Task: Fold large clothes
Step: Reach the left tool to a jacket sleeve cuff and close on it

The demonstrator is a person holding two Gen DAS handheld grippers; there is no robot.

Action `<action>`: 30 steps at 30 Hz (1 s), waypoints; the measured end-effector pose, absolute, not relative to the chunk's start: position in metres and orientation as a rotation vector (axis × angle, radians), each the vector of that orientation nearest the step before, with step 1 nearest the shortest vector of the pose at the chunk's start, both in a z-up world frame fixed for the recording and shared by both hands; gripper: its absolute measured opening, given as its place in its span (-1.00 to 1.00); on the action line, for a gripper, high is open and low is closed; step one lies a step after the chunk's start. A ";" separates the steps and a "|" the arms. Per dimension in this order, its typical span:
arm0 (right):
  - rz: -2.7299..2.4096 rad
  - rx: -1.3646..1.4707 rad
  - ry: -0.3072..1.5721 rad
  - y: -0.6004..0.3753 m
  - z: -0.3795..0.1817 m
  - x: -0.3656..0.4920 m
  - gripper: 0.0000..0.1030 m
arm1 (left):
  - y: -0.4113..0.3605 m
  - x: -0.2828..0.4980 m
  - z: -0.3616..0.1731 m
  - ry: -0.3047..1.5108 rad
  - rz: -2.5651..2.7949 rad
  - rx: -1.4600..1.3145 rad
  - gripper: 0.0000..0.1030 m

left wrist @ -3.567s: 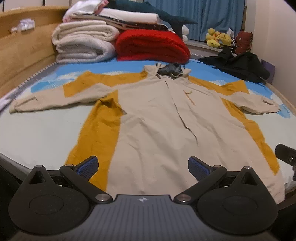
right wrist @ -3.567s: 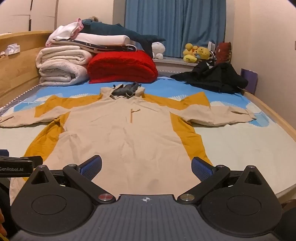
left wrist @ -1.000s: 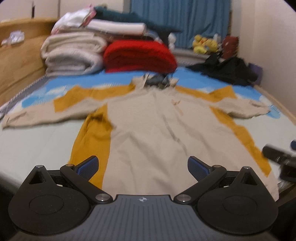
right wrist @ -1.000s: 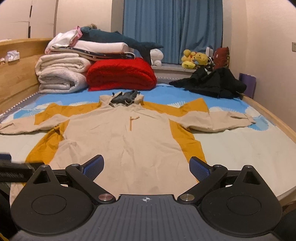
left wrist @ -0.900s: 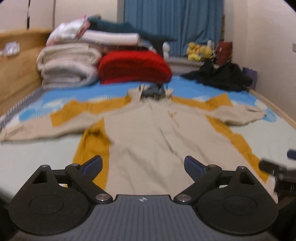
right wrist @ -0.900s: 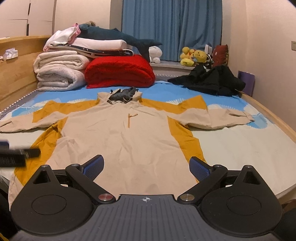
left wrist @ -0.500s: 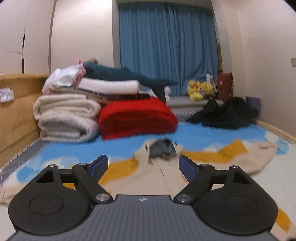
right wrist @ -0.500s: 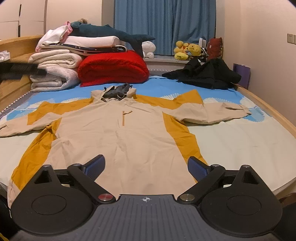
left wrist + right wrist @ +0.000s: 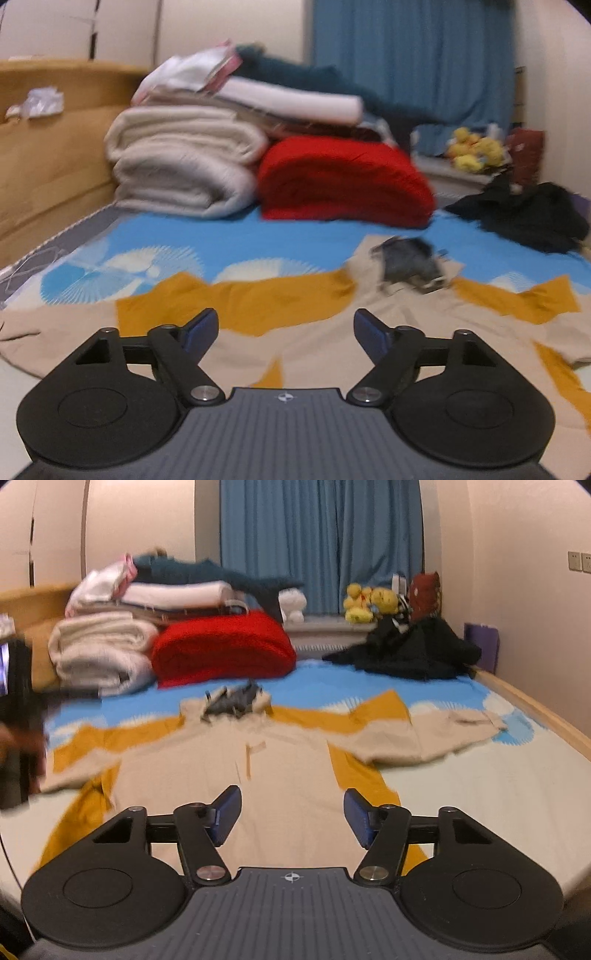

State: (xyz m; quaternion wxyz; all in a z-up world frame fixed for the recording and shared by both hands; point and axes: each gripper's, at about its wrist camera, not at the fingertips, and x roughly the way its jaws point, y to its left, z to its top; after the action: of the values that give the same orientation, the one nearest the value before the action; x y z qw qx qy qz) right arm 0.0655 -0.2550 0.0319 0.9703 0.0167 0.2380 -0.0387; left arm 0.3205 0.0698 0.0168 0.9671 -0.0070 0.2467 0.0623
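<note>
While both hand-held grippers (image 9: 284, 330) (image 9: 291, 818) gape apart, only the right view shows the garment's (image 9: 288, 771) hem.

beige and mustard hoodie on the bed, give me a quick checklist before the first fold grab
1. Hoodie spread flat, both sleeves out to the sides: ok.
2. Left gripper open and empty: ok.
3. Right gripper open and empty: ok.
4. Left gripper lined up over the hoodie's left shoulder and sleeve: ok, though the view is blurred.
5. Either gripper touching the cloth: cannot tell, the fingertips sit over the fabric and no contact shows.
6. Room to fold, red blanket and black clothes lie beyond the hoodie, apart from it: ok.
</note>
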 end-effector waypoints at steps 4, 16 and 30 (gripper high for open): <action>-0.040 0.024 0.413 -0.249 0.048 0.107 0.22 | 0.111 0.345 0.005 0.551 0.177 -0.089 0.10; 0.165 -0.010 0.268 -0.201 0.082 0.270 -0.33 | 0.218 0.378 -0.023 0.619 0.434 -0.237 0.02; 0.246 -0.031 0.426 -0.177 0.014 0.340 -0.48 | 0.355 0.384 -0.097 0.739 0.823 -0.459 0.65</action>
State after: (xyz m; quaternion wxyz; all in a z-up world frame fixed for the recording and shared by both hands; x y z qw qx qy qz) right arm 0.3403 -0.1767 0.0140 0.9698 -0.0151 0.2107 0.1219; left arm 0.3841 0.3553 -0.0965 0.8262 -0.2159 0.3476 0.3873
